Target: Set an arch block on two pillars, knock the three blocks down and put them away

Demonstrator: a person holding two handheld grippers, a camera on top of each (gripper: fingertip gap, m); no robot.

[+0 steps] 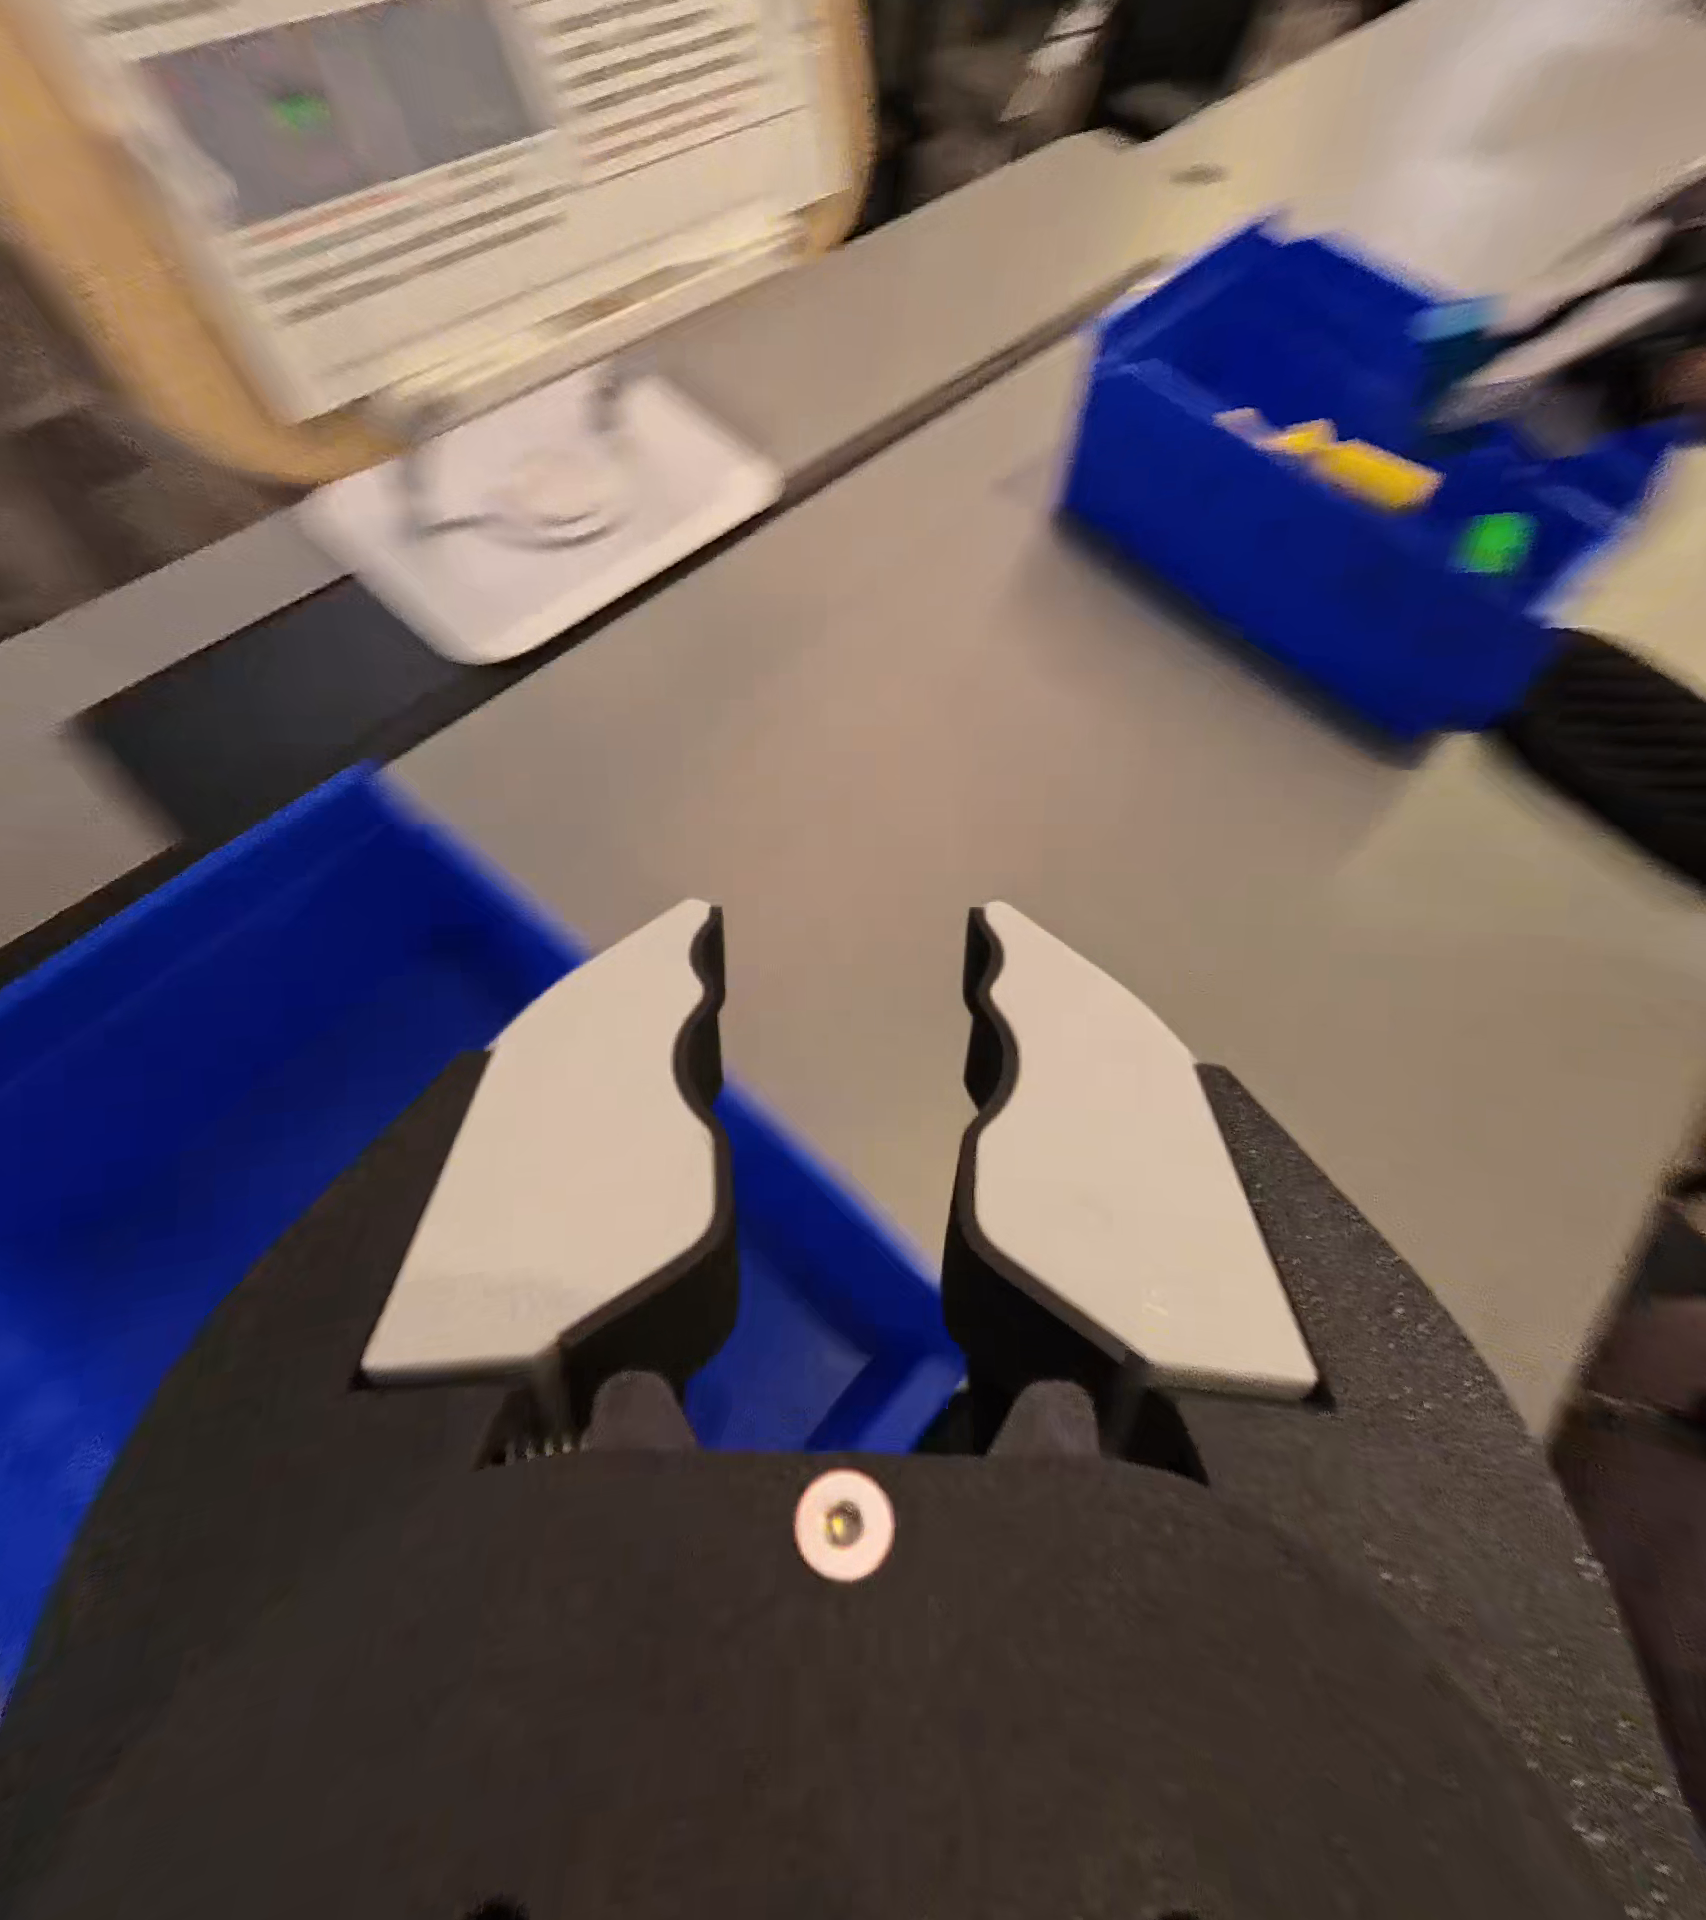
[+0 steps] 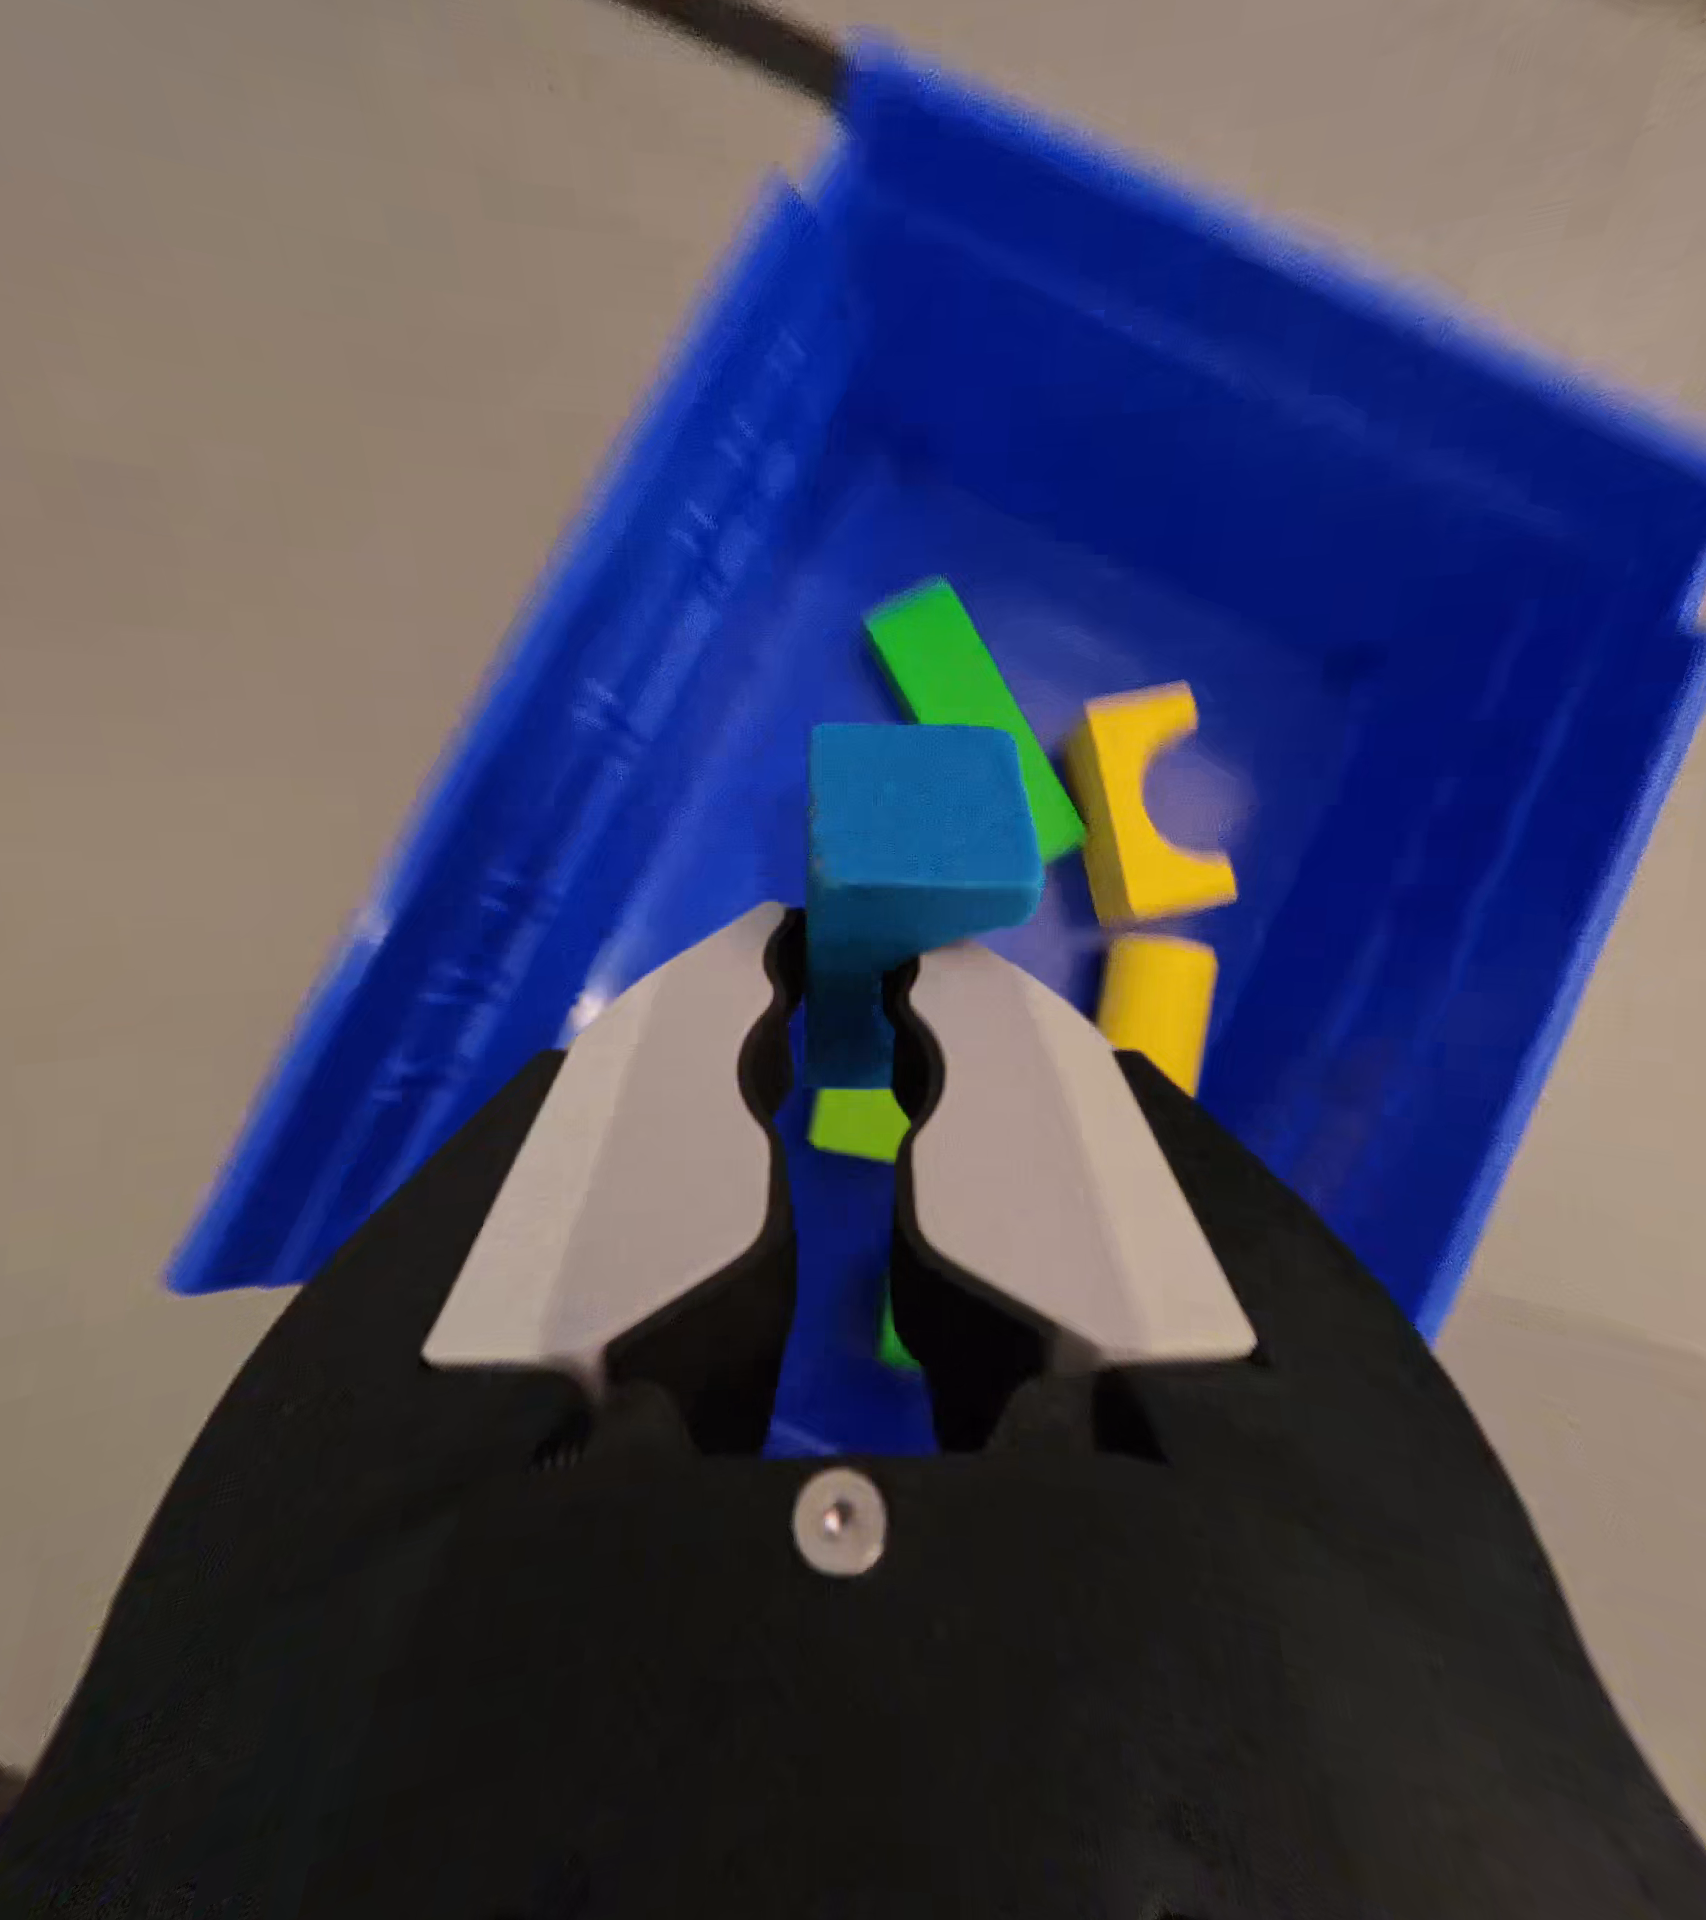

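Nearest the lens in both views sit the black gripper bodies. On the grey table [image 1: 932, 779] stand two blue bins: one just under the left gripper [image 1: 844, 914], whose jaws are parted with nothing between them, and a far blue bin [image 2: 1244, 416] under the right gripper [image 2: 844, 961].

That right gripper is clamped on a blue block [image 2: 916, 821], held above the bin's inside. Judging from this, the step in hand is putting a block away. To do it well, the block should be lowered nearer the floor of the bin before the jaws part, over a bare patch, so it does not bounce off the others.

Inside lie one yellow arch block [image 2: 1145, 805], one yellow cylinder [image 2: 1155, 1003], one long green block [image 2: 963, 707] and further green pieces [image 2: 854, 1122] half hidden by the jaws; their count cannot be told.
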